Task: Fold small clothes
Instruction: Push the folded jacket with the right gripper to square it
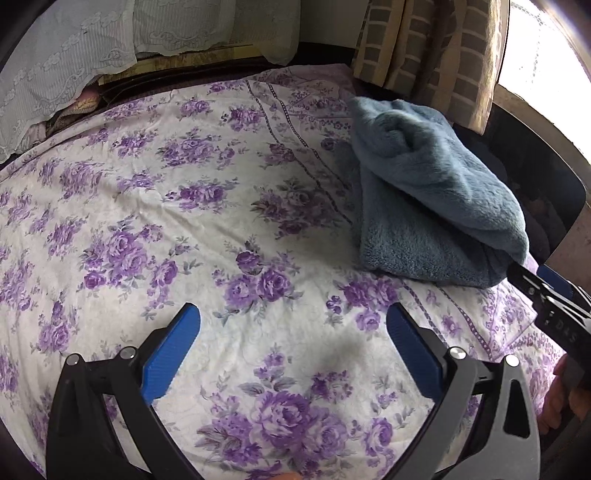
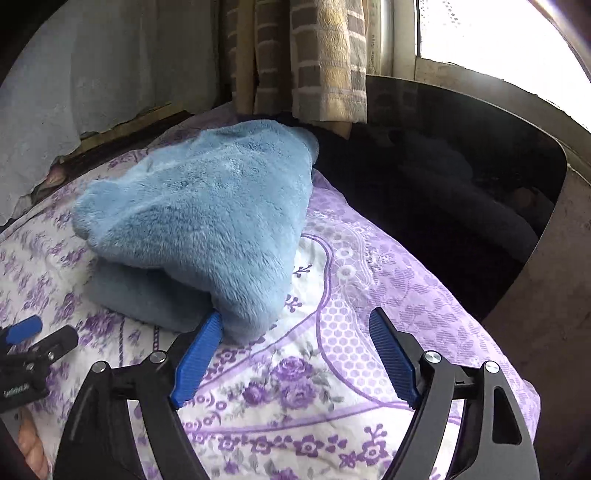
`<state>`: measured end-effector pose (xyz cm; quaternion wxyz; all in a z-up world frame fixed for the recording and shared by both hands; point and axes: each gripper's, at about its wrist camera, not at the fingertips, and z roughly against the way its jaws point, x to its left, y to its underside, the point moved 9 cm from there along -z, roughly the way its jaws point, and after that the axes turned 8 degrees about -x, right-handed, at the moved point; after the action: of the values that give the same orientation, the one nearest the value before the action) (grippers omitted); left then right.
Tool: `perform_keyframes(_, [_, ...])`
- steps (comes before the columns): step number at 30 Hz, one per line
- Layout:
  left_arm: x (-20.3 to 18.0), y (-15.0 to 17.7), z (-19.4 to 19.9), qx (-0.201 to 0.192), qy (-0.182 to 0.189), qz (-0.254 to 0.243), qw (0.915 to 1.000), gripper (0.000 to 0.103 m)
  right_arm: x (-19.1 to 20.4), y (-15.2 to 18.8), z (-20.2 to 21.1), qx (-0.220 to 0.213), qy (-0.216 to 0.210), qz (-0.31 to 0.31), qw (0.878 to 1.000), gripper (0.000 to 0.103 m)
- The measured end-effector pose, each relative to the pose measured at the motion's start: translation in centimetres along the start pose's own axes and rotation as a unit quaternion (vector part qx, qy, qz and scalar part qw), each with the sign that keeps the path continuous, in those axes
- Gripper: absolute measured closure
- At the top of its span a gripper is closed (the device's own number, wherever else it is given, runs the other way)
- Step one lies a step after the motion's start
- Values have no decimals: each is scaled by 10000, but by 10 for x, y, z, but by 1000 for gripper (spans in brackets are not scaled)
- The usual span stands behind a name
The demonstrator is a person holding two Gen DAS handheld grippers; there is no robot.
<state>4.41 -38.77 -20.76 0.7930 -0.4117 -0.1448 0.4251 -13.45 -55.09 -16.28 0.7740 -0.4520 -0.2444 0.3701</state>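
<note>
A fluffy blue garment (image 1: pixel 432 206) lies folded in a thick bundle on the floral bedsheet (image 1: pixel 184 206), near the bed's right edge. It also shows in the right wrist view (image 2: pixel 199 218). My left gripper (image 1: pixel 293 317) is open and empty over bare sheet, to the left of and nearer than the garment. My right gripper (image 2: pixel 295 321) is open, its left fingertip (image 2: pixel 212 325) touching the garment's near lower corner, nothing between the jaws. The right gripper also shows at the right edge of the left wrist view (image 1: pixel 546 291), and the left gripper at the left edge of the right wrist view (image 2: pixel 33 336).
A white lace cover (image 1: pixel 74 62) hangs along the far side of the bed. A checked curtain (image 2: pixel 310 55) hangs behind the garment. A dark glossy panel (image 2: pixel 461 177) stands right of the bed, below a bright window (image 2: pixel 498 33).
</note>
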Motion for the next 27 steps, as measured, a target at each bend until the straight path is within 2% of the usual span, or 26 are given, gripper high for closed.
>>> perform_keyframes(1, [0, -1, 0, -24, 2, 0, 10000, 5, 1, -6, 12, -174, -93, -104, 9998, 26])
perform_keyframes(3, [-2, -2, -1, -30, -25, -42, 10000, 5, 7, -25, 35, -525, -607, -618, 9949, 47])
perform_keyframes(5, [-2, 0, -3, 11, -65, -101, 9999, 5, 23, -45, 35, -617, -956, -858, 9898, 62])
perform_keyframes(7, [-1, 1, -3, 3, -118, -124, 9999, 5, 51, -59, 16, -543, -1241, -770, 9878, 72])
perform_keyframes(8, [1, 0, -2, -16, -126, -105, 9999, 5, 65, -59, 4, -430, -1284, -666, 9885, 75])
perform_keyframes(10, [5, -1, 0, -59, -161, -57, 9998, 5, 83, -49, -27, -41, -1221, -582, 9908, 75])
perform_keyframes(12, [9, -2, 0, -62, -162, -24, 9998, 5, 96, -25, -53, 345, -1313, -522, 9894, 76])
perform_keyframes(14, [10, -3, -1, -48, -138, 10, 9999, 5, 99, -17, -44, 148, -1224, -340, 9918, 76])
perform_keyframes(17, [8, -5, 4, -101, -109, -45, 9999, 5, 92, -19, -9, -123, -1353, -466, 9896, 73])
perform_keyframes(21, [-1, -13, 22, -344, -88, -218, 9991, 5, 63, -8, 35, -448, -825, -529, 9942, 47])
perform_keyframes(23, [-8, -15, 34, -429, -11, -284, 9987, 5, 56, 6, 54, -505, -629, -487, 9956, 44])
perform_keyframes(27, [-17, -15, 60, -588, 62, -402, 9974, 5, 53, 17, 82, -524, -609, -560, 9952, 26])
